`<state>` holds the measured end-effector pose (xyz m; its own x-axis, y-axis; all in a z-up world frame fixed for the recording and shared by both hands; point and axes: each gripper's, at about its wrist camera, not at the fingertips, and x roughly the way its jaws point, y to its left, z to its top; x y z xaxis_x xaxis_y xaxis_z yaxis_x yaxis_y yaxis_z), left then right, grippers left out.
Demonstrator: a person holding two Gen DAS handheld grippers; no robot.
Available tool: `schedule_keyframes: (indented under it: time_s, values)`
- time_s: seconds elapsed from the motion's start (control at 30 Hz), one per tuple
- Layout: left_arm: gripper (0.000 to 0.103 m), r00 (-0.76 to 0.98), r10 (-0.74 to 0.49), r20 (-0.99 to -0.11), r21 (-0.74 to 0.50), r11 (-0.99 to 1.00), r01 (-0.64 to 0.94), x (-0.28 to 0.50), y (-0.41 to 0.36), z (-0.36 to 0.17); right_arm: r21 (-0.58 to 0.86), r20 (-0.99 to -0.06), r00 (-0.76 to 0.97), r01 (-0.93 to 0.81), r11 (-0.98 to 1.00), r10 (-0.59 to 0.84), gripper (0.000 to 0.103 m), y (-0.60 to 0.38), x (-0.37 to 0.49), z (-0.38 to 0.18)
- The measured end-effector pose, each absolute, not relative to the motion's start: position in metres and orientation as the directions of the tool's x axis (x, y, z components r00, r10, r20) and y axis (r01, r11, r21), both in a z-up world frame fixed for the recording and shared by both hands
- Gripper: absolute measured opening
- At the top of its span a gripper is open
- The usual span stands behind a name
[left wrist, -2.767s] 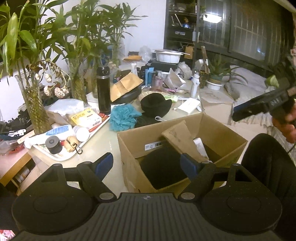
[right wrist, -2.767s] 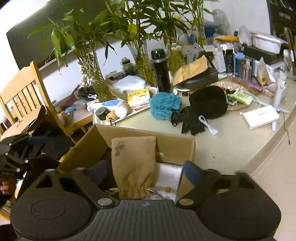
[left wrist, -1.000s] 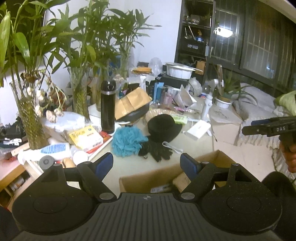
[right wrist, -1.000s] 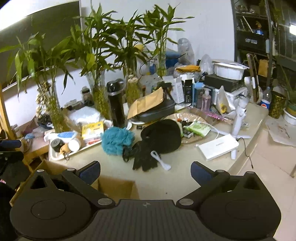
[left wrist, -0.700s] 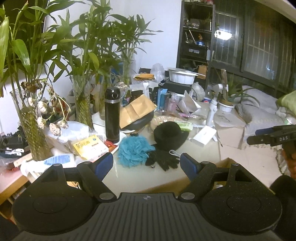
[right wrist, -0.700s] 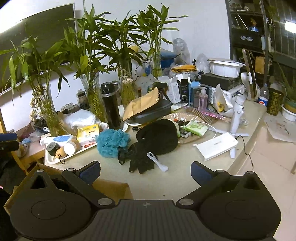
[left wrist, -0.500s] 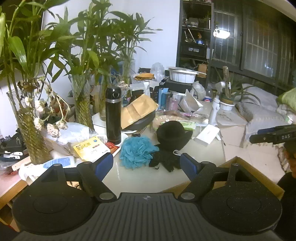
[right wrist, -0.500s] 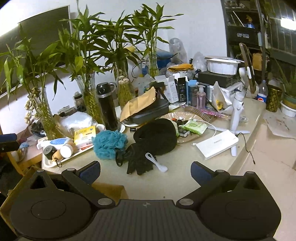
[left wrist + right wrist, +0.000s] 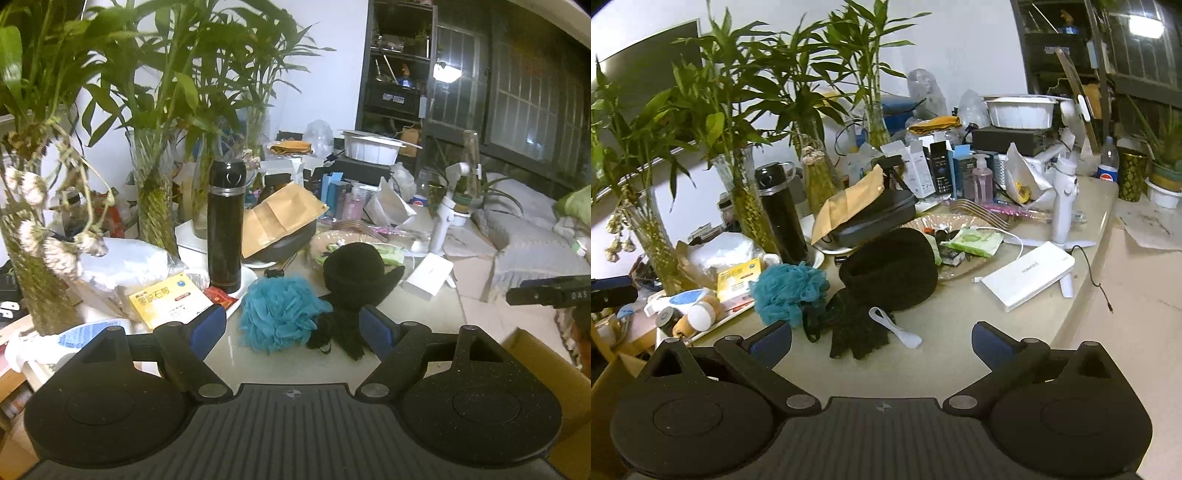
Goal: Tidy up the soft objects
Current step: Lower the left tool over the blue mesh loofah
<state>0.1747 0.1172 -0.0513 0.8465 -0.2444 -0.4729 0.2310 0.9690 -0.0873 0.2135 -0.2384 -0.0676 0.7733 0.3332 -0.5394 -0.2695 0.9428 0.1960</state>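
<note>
A teal bath pouf (image 9: 279, 312) lies on the beige table, with a black knit hat (image 9: 360, 275) behind it to the right and black gloves (image 9: 341, 332) in front of the hat. My left gripper (image 9: 293, 326) is open and empty, just short of the pouf and gloves. In the right wrist view the pouf (image 9: 788, 291), hat (image 9: 890, 267) and gloves (image 9: 851, 326) lie ahead of my right gripper (image 9: 881, 341), which is open and empty. A corner of the cardboard box (image 9: 554, 373) shows at the right, and at lower left in the right wrist view (image 9: 613, 373).
A black flask (image 9: 226, 225), glass vases of bamboo (image 9: 151, 206), a yellow packet (image 9: 168, 301), a white spoon (image 9: 895, 328), a white power bank (image 9: 1028, 275), a black case with a brown envelope (image 9: 871, 218) and a tray of bottles (image 9: 694, 317) crowd the table.
Both grippers rose away from the box and moved toward the pouf, hat and gloves, which now look nearer. The box has dropped almost out of view. Both stay open.
</note>
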Motion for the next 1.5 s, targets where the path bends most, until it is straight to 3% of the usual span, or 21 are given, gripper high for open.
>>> schedule_keyframes:
  time_s: [0.57, 0.73, 0.9, 1.07, 1.37, 1.5]
  values:
    - [0.075, 0.831, -0.222, -0.509, -0.113, 0.975, 0.191, 0.255, 0.132, -0.107, 0.207, -0.558, 0.778, -0.208, 0.956, 0.29, 0.103, -0.244, 0.249, -0.098]
    - [0.061, 0.796, -0.248, -0.552, -0.122, 0.968, 0.217, 0.279, 0.127, -0.123, 0.184, -0.554, 0.788, -0.2, 0.963, 0.269, 0.103, -0.245, 0.257, -0.101]
    - [0.057, 0.78, -0.271, -0.565, -0.148, 0.963, 0.227, 0.296, 0.126, -0.132, 0.191, -0.561, 0.785, -0.187, 0.964, 0.264, 0.103, -0.247, 0.261, -0.104]
    - [0.043, 0.761, -0.271, -0.589, -0.177, 0.962, 0.206, 0.309, 0.129, -0.142, 0.202, -0.551, 0.796, -0.165, 0.965, 0.251, 0.103, -0.253, 0.26, -0.103]
    - [0.036, 0.718, -0.307, -0.625, -0.231, 0.951, 0.206, 0.331, 0.128, -0.158, 0.208, -0.566, 0.785, -0.159, 0.965, 0.251, 0.103, -0.257, 0.26, -0.107]
    - [0.015, 0.704, -0.299, -0.644, -0.223, 0.954, 0.201, 0.338, 0.125, -0.165, 0.176, -0.57, 0.785, -0.173, 0.969, 0.243, 0.103, -0.252, 0.26, -0.108]
